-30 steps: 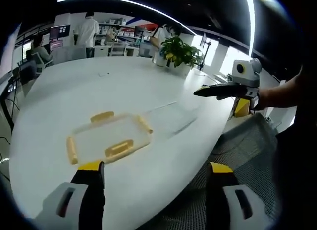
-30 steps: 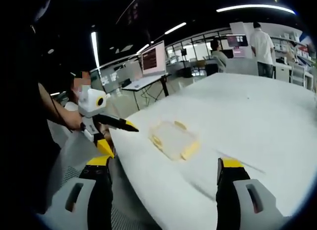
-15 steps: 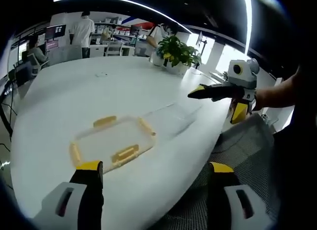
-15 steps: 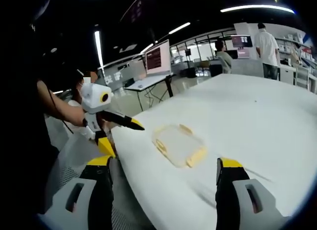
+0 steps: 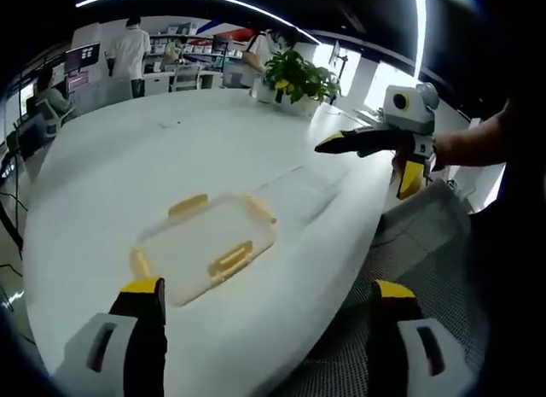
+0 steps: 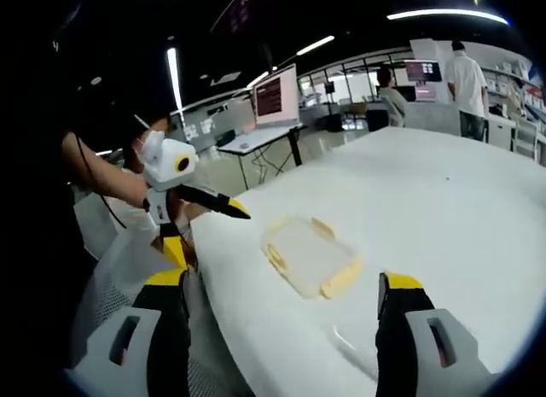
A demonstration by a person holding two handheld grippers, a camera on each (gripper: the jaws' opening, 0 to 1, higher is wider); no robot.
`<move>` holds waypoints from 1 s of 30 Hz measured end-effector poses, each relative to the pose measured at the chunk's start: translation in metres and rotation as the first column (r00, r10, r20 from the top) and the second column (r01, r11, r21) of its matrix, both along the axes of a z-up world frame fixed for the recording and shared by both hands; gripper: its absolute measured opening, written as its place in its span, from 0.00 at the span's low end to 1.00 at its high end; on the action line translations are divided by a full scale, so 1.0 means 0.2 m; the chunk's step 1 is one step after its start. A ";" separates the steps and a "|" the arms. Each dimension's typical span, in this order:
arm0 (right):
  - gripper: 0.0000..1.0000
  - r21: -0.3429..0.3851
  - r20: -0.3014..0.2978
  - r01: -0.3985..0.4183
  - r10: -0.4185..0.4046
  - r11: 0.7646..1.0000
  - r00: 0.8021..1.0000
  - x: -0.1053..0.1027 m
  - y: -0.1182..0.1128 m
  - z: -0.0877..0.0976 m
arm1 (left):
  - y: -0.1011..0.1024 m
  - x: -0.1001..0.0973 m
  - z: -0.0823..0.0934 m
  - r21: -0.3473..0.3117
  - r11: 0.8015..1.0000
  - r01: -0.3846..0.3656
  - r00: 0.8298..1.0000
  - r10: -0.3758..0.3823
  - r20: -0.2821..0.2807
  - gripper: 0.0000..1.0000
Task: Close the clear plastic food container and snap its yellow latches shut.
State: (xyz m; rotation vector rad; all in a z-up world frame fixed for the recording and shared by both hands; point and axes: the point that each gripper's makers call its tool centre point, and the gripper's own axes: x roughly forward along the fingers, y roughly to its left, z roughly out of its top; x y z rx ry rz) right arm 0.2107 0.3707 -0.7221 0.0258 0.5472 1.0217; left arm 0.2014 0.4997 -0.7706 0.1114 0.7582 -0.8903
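Fingers of the left gripper (image 5: 266,324) are seen spread wide apart at the bottom of the left gripper view, with nothing held between them, above the near edge of the white tabletop (image 5: 128,149). Fingers of the right gripper (image 6: 283,316) are likewise spread apart and empty in the right gripper view. The clear plastic food container (image 5: 206,237) is shown lying flat on the tabletop, near its edge and ahead of the left gripper, untouched by either gripper; yellow latches (image 5: 230,260) are visible along its sides, one on each of the four edges. A clear flat sheet, possibly a lid (image 5: 303,185), is faintly seen beside the container, though it cannot be made out clearly. The right gripper is also seen from the side in the left gripper view, held in a hand (image 5: 461,149) beyond the tabletop's edge. A potted plant (image 5: 294,77) is set at the far end of the tabletop, and people are seen standing in the background.
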 end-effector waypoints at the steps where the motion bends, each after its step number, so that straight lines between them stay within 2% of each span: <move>1: 0.91 -0.001 -0.002 -0.004 0.004 1.000 1.000 0.00 0.00 -0.01 | 0.01 0.00 0.00 0.004 1.000 0.011 1.000 -0.011 -0.003 0.98; 5: 0.91 -0.023 -0.002 -0.028 0.028 0.999 1.000 0.00 0.02 -0.02 | 0.04 0.01 -0.04 0.026 0.999 0.029 0.999 -0.028 -0.039 0.98; 7: 0.91 -0.022 0.000 -0.029 0.029 0.999 1.000 0.00 0.03 -0.02 | 0.05 0.02 -0.04 0.036 0.999 0.037 0.999 -0.036 -0.029 0.98; 13: 0.90 -0.028 -0.003 -0.050 0.050 0.998 0.999 0.02 0.06 -0.02 | 0.08 0.03 -0.07 0.075 0.995 0.070 0.997 -0.067 -0.046 0.98; 17: 0.89 -0.059 0.010 -0.076 0.077 0.995 0.997 0.03 0.08 -0.03 | 0.09 0.04 -0.08 0.088 0.993 0.081 0.996 -0.078 -0.046 0.98; 24: 0.81 -0.177 0.012 -0.133 0.137 0.975 0.990 0.06 0.08 -0.10 | 0.14 0.09 -0.11 0.132 0.984 0.118 0.992 -0.110 -0.063 0.98; 27: 0.81 -0.183 -0.002 -0.144 0.146 0.973 0.989 0.08 0.09 -0.12 | 0.16 0.10 -0.15 0.153 0.978 0.139 0.988 -0.126 -0.094 0.96; 30: 0.82 -0.189 -0.004 -0.140 0.142 0.972 0.990 0.11 0.10 -0.13 | 0.17 0.12 -0.16 0.164 0.974 0.154 0.986 -0.141 -0.087 0.96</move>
